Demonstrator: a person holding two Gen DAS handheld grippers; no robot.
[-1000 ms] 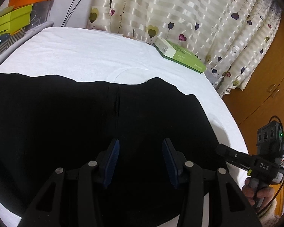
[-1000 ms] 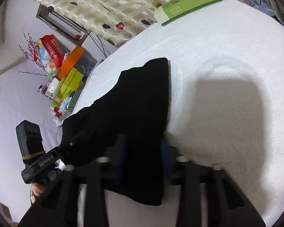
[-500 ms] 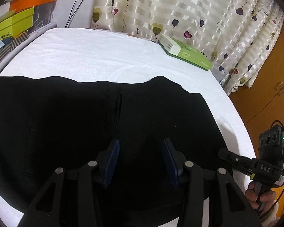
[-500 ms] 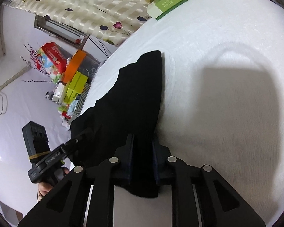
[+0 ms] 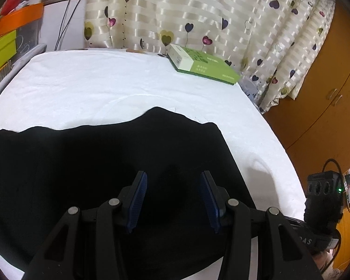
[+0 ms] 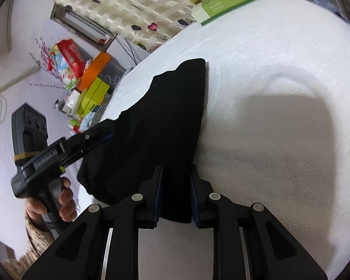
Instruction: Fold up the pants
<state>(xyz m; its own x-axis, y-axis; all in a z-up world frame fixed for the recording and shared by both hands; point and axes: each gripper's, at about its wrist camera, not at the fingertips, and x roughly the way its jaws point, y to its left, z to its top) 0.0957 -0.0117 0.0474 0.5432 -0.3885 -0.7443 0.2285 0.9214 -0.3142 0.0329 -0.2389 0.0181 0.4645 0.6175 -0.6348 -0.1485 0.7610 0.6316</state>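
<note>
A: Right gripper (image 6: 175,193) pinches the black pants (image 6: 165,121), mid-frame on the white sheet (image 6: 280,93).

B: Left gripper (image 5: 172,196) gapes, holding nothing; lifting one-sided could drag everything crooked.

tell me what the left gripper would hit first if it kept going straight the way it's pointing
Most likely the black pants: the left gripper is open with the dark fabric filling the view right ahead of its fingers. Depth is hard to judge, so it may already be touching.
</note>
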